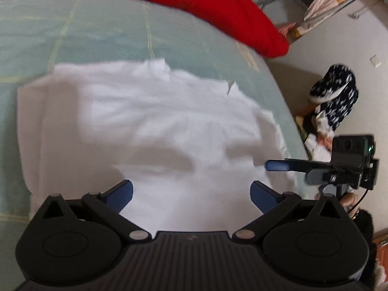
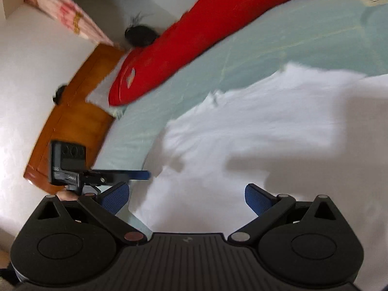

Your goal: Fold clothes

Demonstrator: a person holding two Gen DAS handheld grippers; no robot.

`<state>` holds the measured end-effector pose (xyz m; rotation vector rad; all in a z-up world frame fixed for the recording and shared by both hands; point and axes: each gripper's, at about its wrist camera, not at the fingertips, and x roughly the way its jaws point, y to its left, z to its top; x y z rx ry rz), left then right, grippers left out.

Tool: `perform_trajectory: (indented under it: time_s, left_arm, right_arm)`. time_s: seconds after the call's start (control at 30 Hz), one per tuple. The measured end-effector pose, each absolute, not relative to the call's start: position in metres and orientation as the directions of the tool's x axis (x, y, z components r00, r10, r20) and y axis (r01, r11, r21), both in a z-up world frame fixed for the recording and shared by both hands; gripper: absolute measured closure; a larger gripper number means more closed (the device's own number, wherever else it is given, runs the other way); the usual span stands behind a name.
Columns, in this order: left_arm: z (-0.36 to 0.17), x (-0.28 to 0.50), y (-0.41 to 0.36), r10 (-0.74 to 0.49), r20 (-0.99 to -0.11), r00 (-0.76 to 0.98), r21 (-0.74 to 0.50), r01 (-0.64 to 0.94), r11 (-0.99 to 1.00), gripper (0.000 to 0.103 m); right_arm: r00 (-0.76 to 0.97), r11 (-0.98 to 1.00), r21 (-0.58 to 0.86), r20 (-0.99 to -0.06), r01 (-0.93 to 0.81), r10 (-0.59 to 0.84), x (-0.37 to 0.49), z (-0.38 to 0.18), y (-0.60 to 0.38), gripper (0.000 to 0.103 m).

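Left wrist view showed one pale green bed (image 1: 97, 36), one red pillow (image 1: 218, 7) along its far edge, and one white garment (image 1: 145, 121) spread flat, rumpled, mid-bed. Two claws, left claw (image 1: 191, 195) and right claw (image 2: 186, 197), hovered wide open, empty.

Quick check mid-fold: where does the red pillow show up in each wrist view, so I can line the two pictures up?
Left wrist view: the red pillow arcs along the top edge, ending upper right, beyond the white garment.
Right wrist view: the red pillow runs diagonally from top right down to centre left, its end beside the wooden bed frame.
Shared landmark: the pale green bedsheet lies between pillow and garment in both.
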<state>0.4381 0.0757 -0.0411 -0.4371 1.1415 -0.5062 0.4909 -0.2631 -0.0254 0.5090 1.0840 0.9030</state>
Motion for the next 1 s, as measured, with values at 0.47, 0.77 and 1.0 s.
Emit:
perform_trajectory:
  time_s: [0.47, 0.77, 1.0]
  left_arm:
    - [-0.006, 0.436, 0.134, -0.567, -0.664, 0.488, -0.580, 0.142, 0.802, 0.001]
    - [-0.061, 0.490, 0.146, -0.505, -0.649, 0.569, -0.607, 0.013, 0.794, 0.009]
    - [-0.024, 0.430, 0.185, -0.473, -0.647, 0.598, -0.588, 0.003, 0.809, 0.008]
  right_arm:
    - [0.335, 0.672, 0.689, -0.587, -0.270, 0.737, 0.488, -0.018, -0.364, 0.000]
    - [0.383, 0.631, 0.746, -0.531, -0.213, 0.756, 0.541, -0.053, -0.331, 0.000]
    - [0.489, 0.666, 0.732, -0.534, -0.141, 0.690, 0.509, -0.039, -0.395, 0.000]
